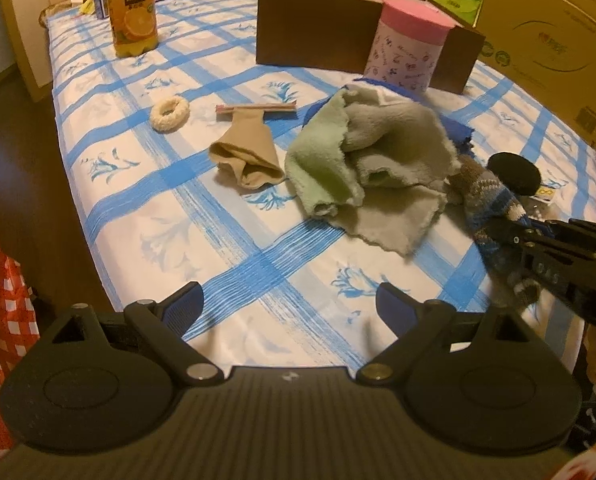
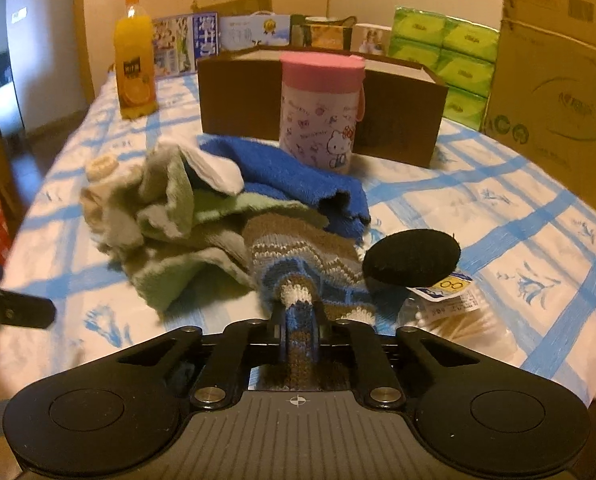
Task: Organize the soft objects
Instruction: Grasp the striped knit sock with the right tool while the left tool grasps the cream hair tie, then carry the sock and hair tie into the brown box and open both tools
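Two grippers over a bed of soft things.
Right gripper (image 2: 298, 326) pinches one knit sock (image 2: 298, 264); left gripper (image 1: 290, 308) gapes wide, empty. One towel heap (image 1: 362, 160), box (image 1: 318, 40), canister (image 1: 408, 44) ahead.

The right hand-held gripper (image 2: 298, 326) is clamped on a striped knit sock (image 2: 302, 256) lying on the blue-checked desk (image 2: 498, 216). A green towel (image 2: 170, 240) and blue towel (image 2: 298, 180) touch it; a black round pad (image 2: 412, 257) sits just beside.
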The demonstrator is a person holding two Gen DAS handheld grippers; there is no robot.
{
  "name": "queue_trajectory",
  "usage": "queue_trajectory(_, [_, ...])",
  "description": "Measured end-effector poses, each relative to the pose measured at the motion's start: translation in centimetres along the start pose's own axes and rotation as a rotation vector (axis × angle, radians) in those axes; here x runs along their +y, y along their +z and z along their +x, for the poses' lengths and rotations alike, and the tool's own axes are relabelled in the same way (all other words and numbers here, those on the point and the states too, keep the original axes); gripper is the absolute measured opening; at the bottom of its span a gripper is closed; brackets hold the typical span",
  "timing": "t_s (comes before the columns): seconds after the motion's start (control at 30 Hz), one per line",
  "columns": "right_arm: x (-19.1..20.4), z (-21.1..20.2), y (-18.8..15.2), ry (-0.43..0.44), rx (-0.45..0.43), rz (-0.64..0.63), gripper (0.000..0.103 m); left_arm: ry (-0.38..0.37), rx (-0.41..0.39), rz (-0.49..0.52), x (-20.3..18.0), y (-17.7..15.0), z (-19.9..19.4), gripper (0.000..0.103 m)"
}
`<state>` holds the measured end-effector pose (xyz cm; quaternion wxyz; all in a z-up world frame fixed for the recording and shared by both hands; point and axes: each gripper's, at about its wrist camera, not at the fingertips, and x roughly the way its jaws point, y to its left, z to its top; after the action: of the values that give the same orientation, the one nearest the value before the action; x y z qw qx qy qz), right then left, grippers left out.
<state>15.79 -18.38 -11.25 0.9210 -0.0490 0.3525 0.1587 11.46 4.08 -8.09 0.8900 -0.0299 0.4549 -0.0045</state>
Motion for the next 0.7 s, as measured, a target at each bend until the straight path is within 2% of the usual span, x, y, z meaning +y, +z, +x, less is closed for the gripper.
queue_trajectory(0.43, [-0.8,-7.3,3.2,0.095,-0.112,0.174,0.011,-0.011,-0.122,-0.044,1.6,1.3,-2.8,0.086])
queue_trajectory(0.53, [-1.1,-7.8,3.9,0.097,-0.128,0.191,0.011,-0.006,-0.130,-0.027,2.3,2.1,-2.2,0.082])
queue_trajectory(0.6, [-1.4,-7.7,4.1,0.095,-0.137,0.207,0.011,-0.002,-0.130,-0.006,3.0,2.8,-1.6,0.075])
queue_trajectory(0.7, [-2.0,-7.1,4.5,0.087,-0.137,0.245,0.011,0.004,-0.138,0.018,4.5,4.3,-0.5,0.073])
